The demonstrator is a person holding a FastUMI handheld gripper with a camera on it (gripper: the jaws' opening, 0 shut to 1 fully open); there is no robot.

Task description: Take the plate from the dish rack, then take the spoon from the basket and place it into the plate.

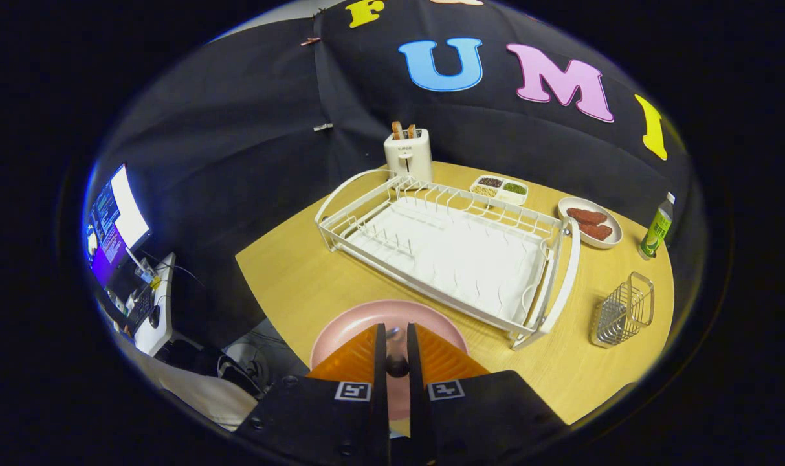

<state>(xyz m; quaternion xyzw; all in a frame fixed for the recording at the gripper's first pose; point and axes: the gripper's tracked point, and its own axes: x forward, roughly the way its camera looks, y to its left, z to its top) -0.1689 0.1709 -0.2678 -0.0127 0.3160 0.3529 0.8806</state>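
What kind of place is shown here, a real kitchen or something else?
Probably a staged recording booth set up as a kitchen: a round wooden table with a dish rack and toaster stands against black cloth, beside a computer monitor. The hand-held gripper holds a spoon over the pink plate.

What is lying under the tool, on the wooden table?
The pink plate lies under the tool, on the table before the dish rack. The fingers are nearly closed on a dark spoon over the plate. They cover the plate's middle.
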